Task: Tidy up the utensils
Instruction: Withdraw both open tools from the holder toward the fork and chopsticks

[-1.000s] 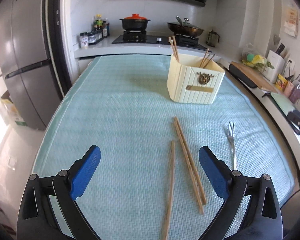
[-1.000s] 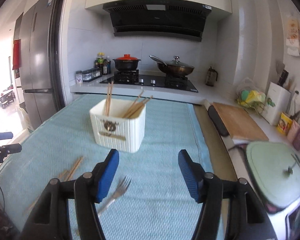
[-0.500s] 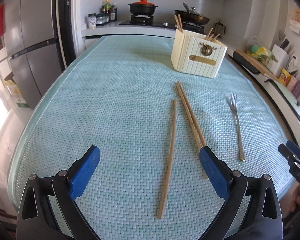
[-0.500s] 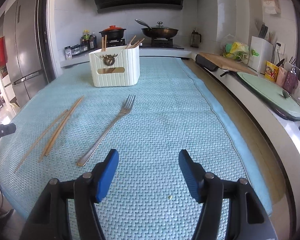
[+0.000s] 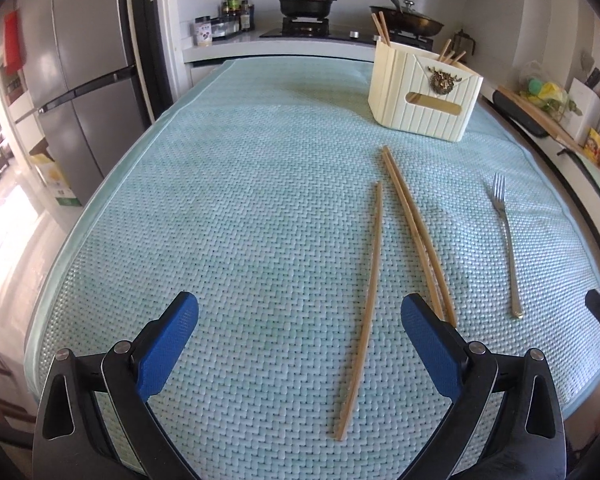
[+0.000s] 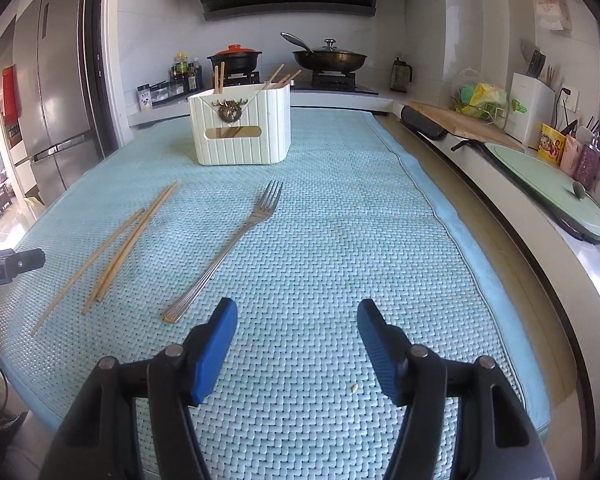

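Observation:
A cream ribbed utensil holder stands at the far end of the light-blue woven mat, with several chopsticks upright in it. Three loose wooden chopsticks lie on the mat: a single one and a pair. A metal fork lies right of them, tines toward the holder. My left gripper is open above the mat's near edge, the single chopstick's near end between its fingers, untouched. My right gripper is open, just right of the fork's handle end.
Beyond the mat is a stove with a red-lidded pot and a wok. A fridge stands at the left. The counter along the right holds a cutting board, a knife block and a green board.
Both grippers sank toward the mat and tilted down, mostly in the first half second. The chopsticks and fork now lie fully in view; nothing on the mat moved.

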A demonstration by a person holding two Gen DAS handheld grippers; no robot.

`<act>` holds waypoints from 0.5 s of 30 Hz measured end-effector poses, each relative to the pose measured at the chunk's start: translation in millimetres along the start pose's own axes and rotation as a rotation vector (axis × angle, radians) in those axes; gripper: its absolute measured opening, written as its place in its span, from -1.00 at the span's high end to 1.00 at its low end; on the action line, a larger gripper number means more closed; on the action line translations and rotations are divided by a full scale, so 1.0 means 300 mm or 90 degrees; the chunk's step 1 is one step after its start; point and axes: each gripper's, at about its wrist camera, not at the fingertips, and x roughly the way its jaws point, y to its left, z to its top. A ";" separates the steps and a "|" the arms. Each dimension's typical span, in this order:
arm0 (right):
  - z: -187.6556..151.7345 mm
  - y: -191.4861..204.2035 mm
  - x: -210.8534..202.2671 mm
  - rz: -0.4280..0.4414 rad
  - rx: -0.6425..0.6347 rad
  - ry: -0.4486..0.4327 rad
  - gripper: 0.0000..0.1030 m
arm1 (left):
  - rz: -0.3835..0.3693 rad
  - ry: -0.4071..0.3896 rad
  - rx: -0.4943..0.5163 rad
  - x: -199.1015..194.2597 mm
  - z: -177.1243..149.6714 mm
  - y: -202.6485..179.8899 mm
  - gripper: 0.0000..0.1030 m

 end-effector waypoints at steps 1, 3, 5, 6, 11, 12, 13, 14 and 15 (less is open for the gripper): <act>0.000 0.001 0.002 0.001 0.000 0.001 -0.23 | 0.002 0.000 0.001 0.003 -0.002 0.003 -0.97; 0.000 0.007 0.007 0.003 -0.002 0.005 -0.24 | 0.002 0.003 -0.001 0.011 -0.003 0.009 -0.97; 0.005 0.014 0.014 0.007 -0.004 0.009 -0.23 | -0.001 0.007 -0.004 0.019 -0.003 0.019 -0.97; 0.008 0.018 0.018 0.010 -0.006 0.011 -0.23 | -0.006 0.011 -0.004 0.024 -0.002 0.023 -0.97; 0.037 0.032 0.044 0.032 0.001 0.023 -0.24 | -0.045 0.032 0.007 0.056 0.019 0.022 -0.97; 0.046 0.035 0.054 0.041 0.004 0.027 -0.23 | -0.047 0.037 0.018 0.066 0.026 0.014 -0.97; 0.056 0.038 0.065 0.049 0.008 0.032 -0.23 | -0.045 0.040 0.028 0.075 0.032 0.007 -0.97; 0.064 0.042 0.076 0.056 0.010 0.037 -0.23 | -0.044 0.042 0.039 0.085 0.039 -0.002 -0.97; 0.074 0.047 0.088 0.060 0.010 0.041 -0.23 | -0.044 0.045 0.049 0.094 0.046 -0.009 -0.97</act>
